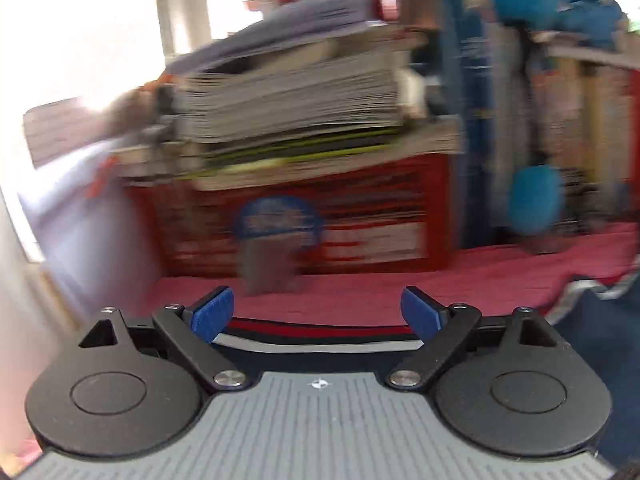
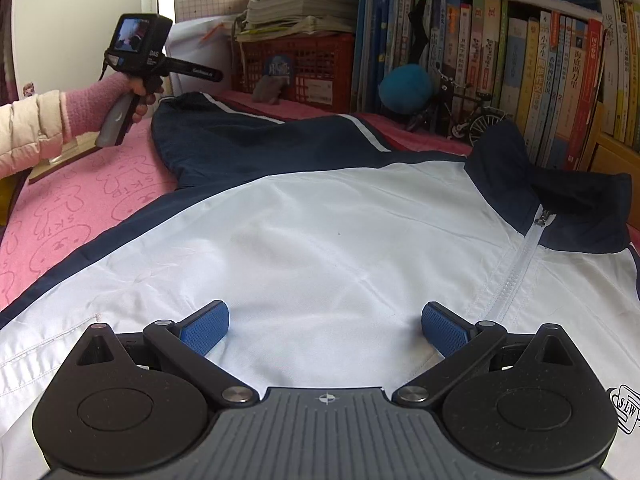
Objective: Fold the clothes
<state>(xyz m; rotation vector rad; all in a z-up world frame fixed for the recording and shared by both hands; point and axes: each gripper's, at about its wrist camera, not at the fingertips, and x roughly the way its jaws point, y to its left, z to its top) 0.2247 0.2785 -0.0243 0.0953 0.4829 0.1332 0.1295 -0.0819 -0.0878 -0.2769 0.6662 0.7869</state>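
The jacket [image 2: 320, 220] is spread flat on the pink bed [image 2: 72, 208], one sleeve [image 2: 224, 140] at the far edge. Nothing is folded yet. Left gripper [image 1: 318, 312] and right gripper [image 2: 325, 328] are spread wide, empty.

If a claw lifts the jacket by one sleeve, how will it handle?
The jacket looks thin and creased, so it would likely drape limply. Its smooth, shiny cloth may slip in a shallow pinch. The navy sleeve lies loosely spread, so it probably lifts first, dragging the body behind.

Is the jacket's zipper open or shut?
Shut. The white zipper on the jacket runs closed right up to its pull at the navy collar.
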